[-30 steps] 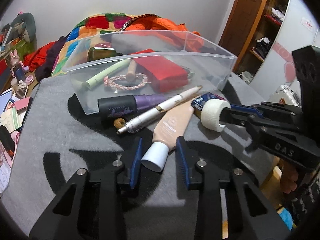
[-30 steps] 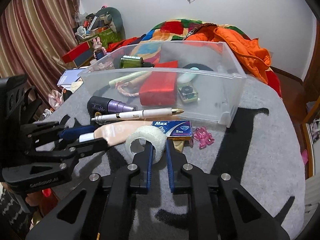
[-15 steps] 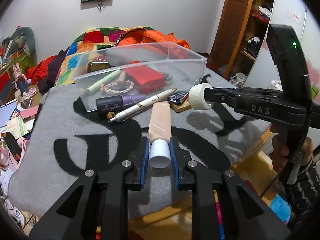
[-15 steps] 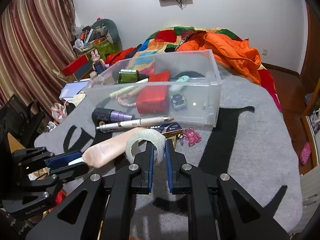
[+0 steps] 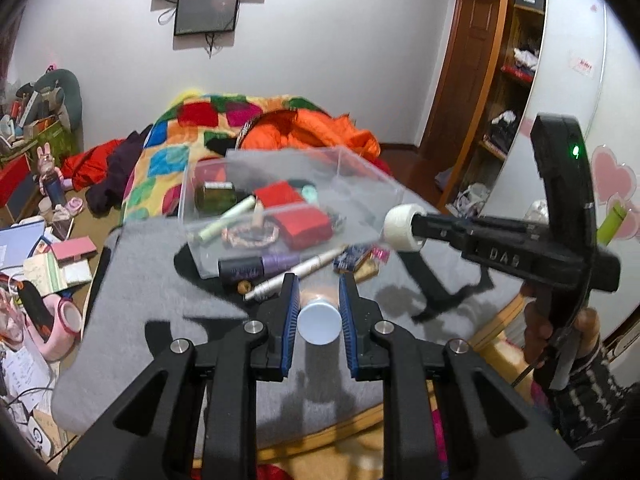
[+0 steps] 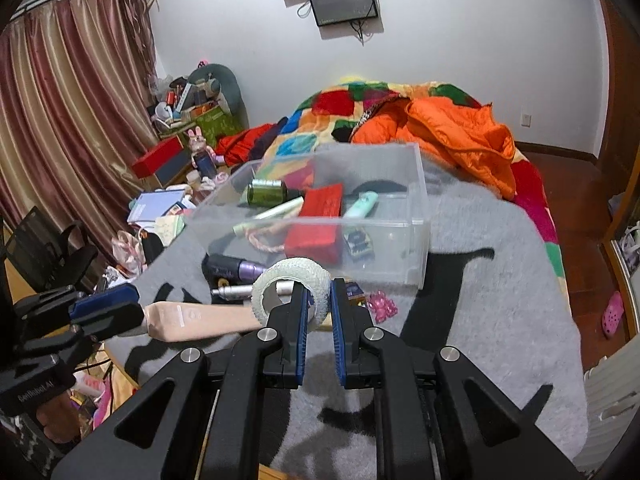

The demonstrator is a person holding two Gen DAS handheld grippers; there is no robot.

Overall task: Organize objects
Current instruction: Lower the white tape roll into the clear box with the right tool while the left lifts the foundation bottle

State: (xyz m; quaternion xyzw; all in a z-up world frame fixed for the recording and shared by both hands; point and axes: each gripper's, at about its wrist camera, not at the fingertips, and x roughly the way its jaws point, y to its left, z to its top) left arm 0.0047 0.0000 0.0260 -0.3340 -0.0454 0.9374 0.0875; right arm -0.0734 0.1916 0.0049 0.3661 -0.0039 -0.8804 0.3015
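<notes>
My left gripper (image 5: 319,304) is shut on a beige foundation tube (image 6: 204,320) by its white cap (image 5: 319,322) and holds it in the air above the grey mat. My right gripper (image 6: 319,300) is shut on a white tape roll (image 6: 296,280), also lifted; the roll shows in the left wrist view (image 5: 402,227) too. A clear plastic bin (image 6: 416,240) stands behind, holding a red box (image 6: 314,236), a green jar (image 6: 266,192), a pale green tube (image 6: 272,213) and a braided bracelet (image 5: 252,236).
On the grey mat (image 6: 480,320) in front of the bin lie a black-and-purple tube (image 6: 236,268), a silver-white pen (image 5: 296,276), a blue Max packet (image 5: 352,258) and a pink trinket (image 6: 382,306). A quilted bed (image 6: 360,112) lies behind. Clutter covers the floor at left (image 5: 48,264).
Both grippers have risen and pulled back from the mat, the left lifting the foundation tube off it, the right carrying the tape roll higher.
</notes>
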